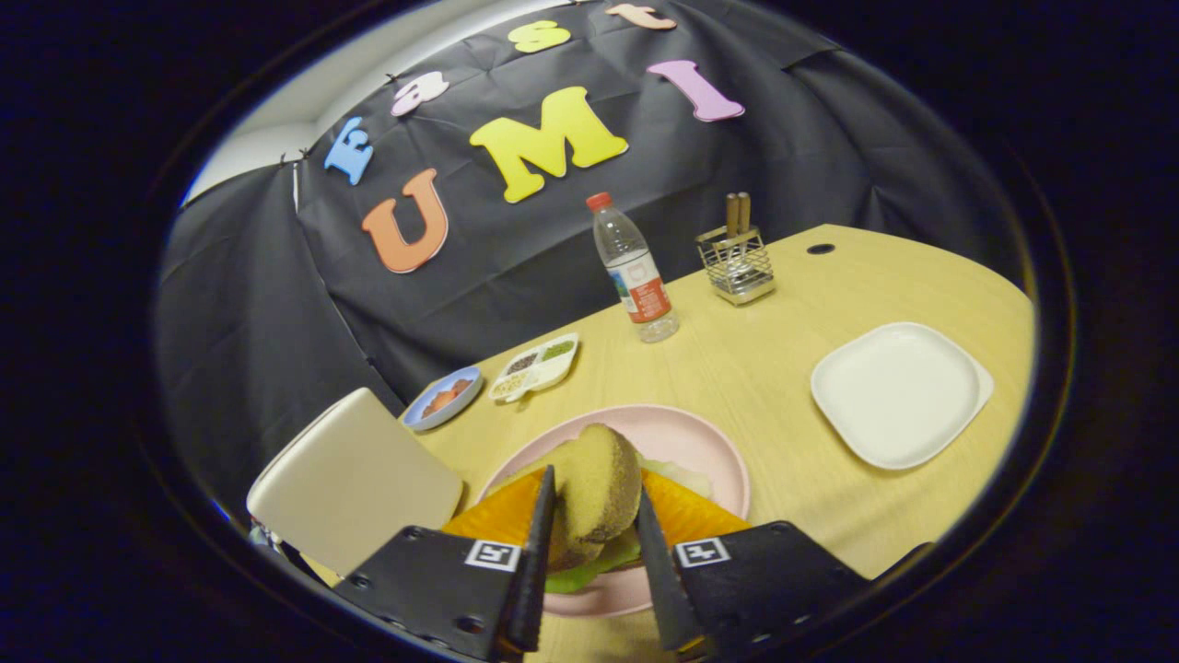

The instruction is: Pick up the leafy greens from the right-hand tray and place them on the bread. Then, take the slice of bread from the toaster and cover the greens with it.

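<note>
At the bottom centre, the gripper [594, 552] grasps the brown, thick bread slice [601, 493] between both fingers, above the green lettuce leaves [589, 571] on the round pink plate [709, 451]. The slice stands on edge, long axis pointing away. Released tilted, it may topple off the greens.

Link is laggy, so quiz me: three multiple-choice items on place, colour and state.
1. Where is the bread slice?
A. between the tool fingers, above the pink plate
B. on the white tray
C. beside the bottle

2. What colour is the bottle cap?
A. blue
B. red
C. green

3. What state is the tool in?
A. open
B. shut on the bread slice
C. shut on the greens

Answers: 1 A, the slice sits between the fingers over the plate; 2 B, the cap is red; 3 B, both fingers press its sides.
</note>
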A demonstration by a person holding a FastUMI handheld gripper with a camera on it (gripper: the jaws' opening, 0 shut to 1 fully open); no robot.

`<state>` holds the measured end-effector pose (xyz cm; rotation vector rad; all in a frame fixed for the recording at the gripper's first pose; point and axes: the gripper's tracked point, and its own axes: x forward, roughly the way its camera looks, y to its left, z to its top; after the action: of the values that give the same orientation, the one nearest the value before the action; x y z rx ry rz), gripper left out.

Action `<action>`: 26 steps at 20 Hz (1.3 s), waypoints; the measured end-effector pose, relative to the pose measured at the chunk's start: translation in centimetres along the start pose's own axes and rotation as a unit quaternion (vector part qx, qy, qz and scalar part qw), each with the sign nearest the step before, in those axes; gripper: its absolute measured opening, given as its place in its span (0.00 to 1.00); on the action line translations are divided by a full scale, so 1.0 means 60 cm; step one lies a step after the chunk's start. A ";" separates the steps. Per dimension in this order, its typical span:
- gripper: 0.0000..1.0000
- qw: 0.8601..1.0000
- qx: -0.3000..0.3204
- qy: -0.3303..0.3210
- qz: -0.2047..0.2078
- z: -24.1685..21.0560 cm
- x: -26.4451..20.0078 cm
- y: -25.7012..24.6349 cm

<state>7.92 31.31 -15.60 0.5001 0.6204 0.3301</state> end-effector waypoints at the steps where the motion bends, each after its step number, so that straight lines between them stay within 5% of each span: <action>1: 0.52 1.000 0.003 0.000 -0.002 0.003 -0.003 -0.008; 9: 0.94 0.998 -0.030 -0.048 -0.010 0.088 -0.073 -0.047; 13: 0.95 0.985 -0.110 -0.131 -0.016 0.180 -0.183 -0.069; 17: 0.95 0.952 -0.184 -0.238 -0.050 0.270 -0.327 -0.095; 21: 0.95 0.932 -0.202 -0.292 -0.071 0.312 -0.439 -0.106; 26: 0.95 0.924 -0.201 -0.312 -0.087 0.309 -0.510 -0.124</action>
<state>-2.93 5.37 7.75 0.1295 -0.0331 0.1072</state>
